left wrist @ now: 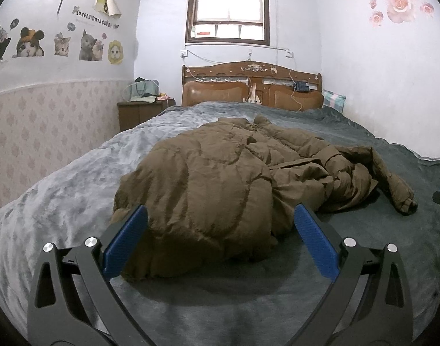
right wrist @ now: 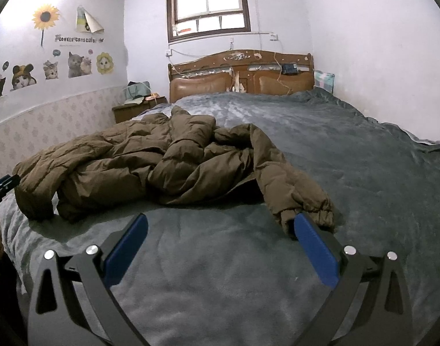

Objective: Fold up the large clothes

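Right now both sets of fingers stand wide apart, nothing between them. The left gripper frames the near hem of the brown puffer coat; the blue pads sit either side of the bulging lower edge, apparently just short of it. Contact uncertain from this angle.

The right gripper hovers over bare grey blanket. Its right-hand pad is just beside the cuff of the sleeve, which trails out from the heap toward that finger. The cuff lies outside the gap, not inside it.

Coat itself: crumpled, twisted in the middle, body bunched ahead of the left fingers, sleeve thrown across toward the right ones. Not spread flat. Folding hardly begun, I'd judge.

Risks as I read them:
- Puffy, slick-looking shell. A shallow pinch at the hem may take only the top layer, so the fill slides out and the edge drops.
- Right fingers closing where they are would catch blanket, not cuff; lifting then drags the bedding and shifts the heap.
- Twisted midsection: pulling hem and sleeve apart before untangling could tighten the knot rather than flatten it.
- Thick bulk may spring any fold back open.

Beyond the coat: wooden headboard, window above it.
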A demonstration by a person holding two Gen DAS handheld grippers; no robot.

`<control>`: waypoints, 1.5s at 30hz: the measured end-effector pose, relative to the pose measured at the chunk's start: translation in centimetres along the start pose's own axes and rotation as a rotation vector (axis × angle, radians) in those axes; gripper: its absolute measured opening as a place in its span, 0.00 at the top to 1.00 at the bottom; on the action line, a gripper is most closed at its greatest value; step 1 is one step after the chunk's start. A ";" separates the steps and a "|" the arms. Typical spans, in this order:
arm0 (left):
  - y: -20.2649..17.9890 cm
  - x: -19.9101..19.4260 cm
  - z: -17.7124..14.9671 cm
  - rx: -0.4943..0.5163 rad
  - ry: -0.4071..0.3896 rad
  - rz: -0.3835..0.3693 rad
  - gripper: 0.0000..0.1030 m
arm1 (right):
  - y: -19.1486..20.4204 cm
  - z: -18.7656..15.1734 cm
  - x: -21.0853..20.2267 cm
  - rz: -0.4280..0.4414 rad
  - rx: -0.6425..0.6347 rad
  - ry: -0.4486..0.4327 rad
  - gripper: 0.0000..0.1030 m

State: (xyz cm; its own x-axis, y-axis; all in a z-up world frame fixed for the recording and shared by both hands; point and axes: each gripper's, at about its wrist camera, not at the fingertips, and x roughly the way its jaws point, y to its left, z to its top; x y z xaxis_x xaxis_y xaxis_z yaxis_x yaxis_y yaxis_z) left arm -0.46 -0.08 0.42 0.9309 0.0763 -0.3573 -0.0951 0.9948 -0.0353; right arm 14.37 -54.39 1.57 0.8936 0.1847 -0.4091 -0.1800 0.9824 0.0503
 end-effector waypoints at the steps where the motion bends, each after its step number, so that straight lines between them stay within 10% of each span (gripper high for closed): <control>1: -0.1 -0.1 0.0 0.005 -0.005 0.004 0.03 | 0.1 0.0 0.0 -0.003 -0.002 -0.002 0.02; 15: -1.0 -5.3 2.6 0.094 -0.057 0.090 0.03 | 2.3 2.7 -5.9 -0.066 -0.017 -0.054 0.02; 28: -2.0 -13.6 16.0 -0.091 -0.139 0.043 0.03 | 9.2 17.2 -14.6 -0.067 -0.006 -0.214 0.02; 45: -7.8 -1.4 8.7 0.009 0.035 -0.004 0.03 | 10.6 11.3 -6.8 -0.008 0.022 -0.148 0.02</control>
State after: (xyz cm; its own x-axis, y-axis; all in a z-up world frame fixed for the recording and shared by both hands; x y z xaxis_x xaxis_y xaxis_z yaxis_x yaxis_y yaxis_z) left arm 2.03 -7.32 9.33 0.9184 0.0700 -0.3893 -0.0882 0.9957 -0.0290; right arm 10.99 -44.91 15.15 0.9462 0.1769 -0.2710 -0.1645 0.9840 0.0683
